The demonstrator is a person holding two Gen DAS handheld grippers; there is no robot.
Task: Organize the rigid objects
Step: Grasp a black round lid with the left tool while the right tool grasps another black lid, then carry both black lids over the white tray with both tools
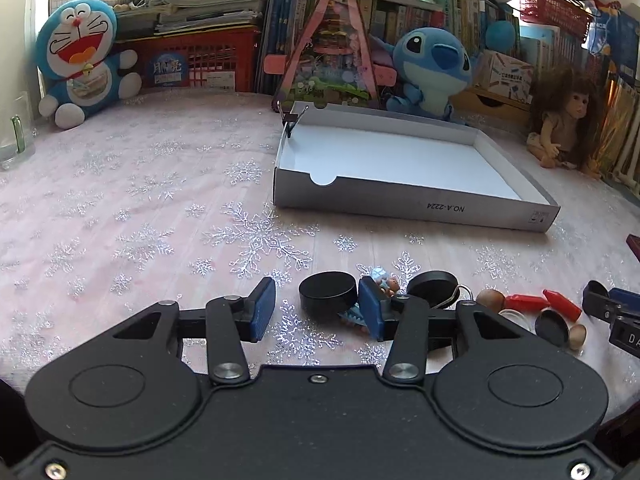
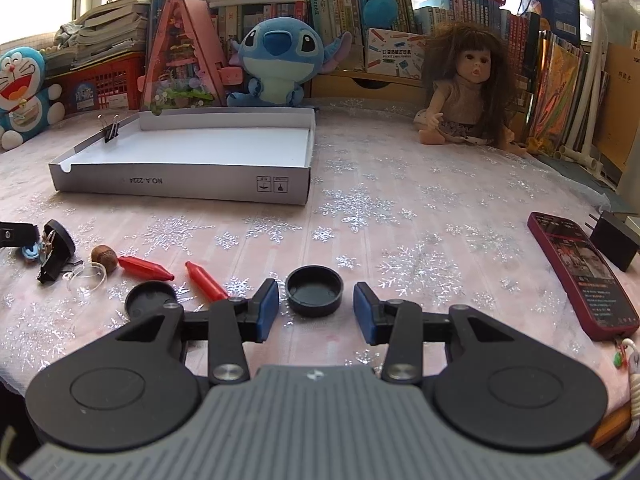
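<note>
In the left wrist view, a black round puck lies on the snowflake cloth between the blue pads of my left gripper. The gripper is open, and the left pad stands clear of the puck. In the right wrist view, an upturned black cap sits on the cloth just ahead of my right gripper, which is open and not touching it. A shallow white box lies empty further back, with a binder clip on its rim.
Small items lie scattered between the grippers: two red pieces, a brown nut, a clear ring, another black cap and a small figure keychain. A phone and charger lie at the right. Plush toys, a doll and books line the back.
</note>
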